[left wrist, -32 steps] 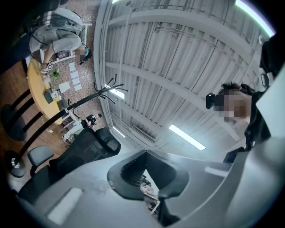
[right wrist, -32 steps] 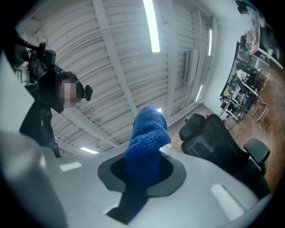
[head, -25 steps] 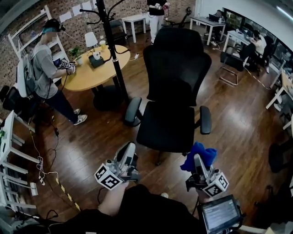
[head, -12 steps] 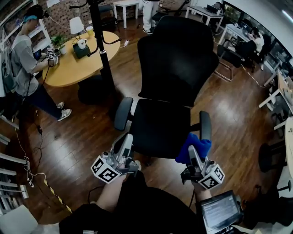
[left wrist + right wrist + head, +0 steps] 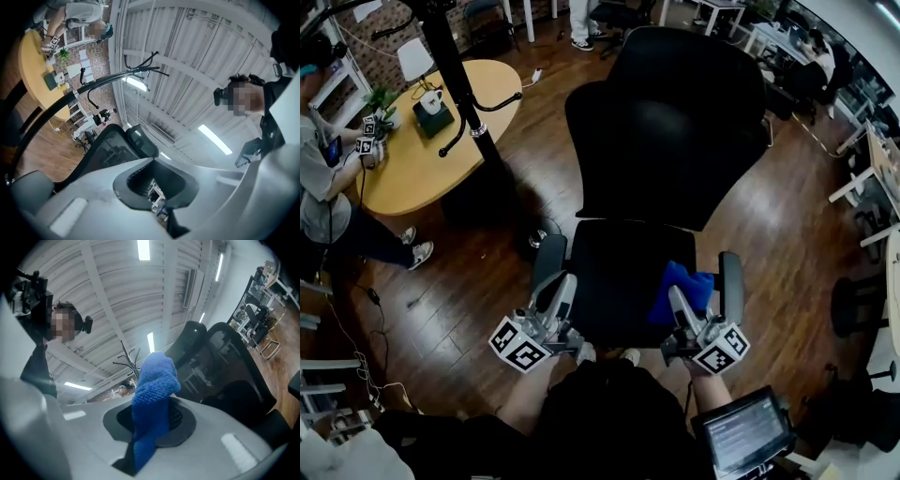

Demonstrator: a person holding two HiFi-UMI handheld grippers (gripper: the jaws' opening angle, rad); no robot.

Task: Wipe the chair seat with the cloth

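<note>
You've closed in on the office chair: its seat (image 5: 614, 267) now sits right under both tools, where a second ago it lay ahead. Your right gripper (image 5: 677, 298) keeps its jaws clamped on the blue cloth (image 5: 684, 284), which bunches up beyond the jaw tips and now hangs over the seat's right front, just beside the right armrest (image 5: 730, 286). Your left gripper (image 5: 563, 284) is at the seat's left front edge, jaws drawn nearly together with nothing between them.

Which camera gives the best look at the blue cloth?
The right gripper view: the cloth sits large between the shut jaws. The head view shows it small over the seat; the left gripper view shows none.
</note>
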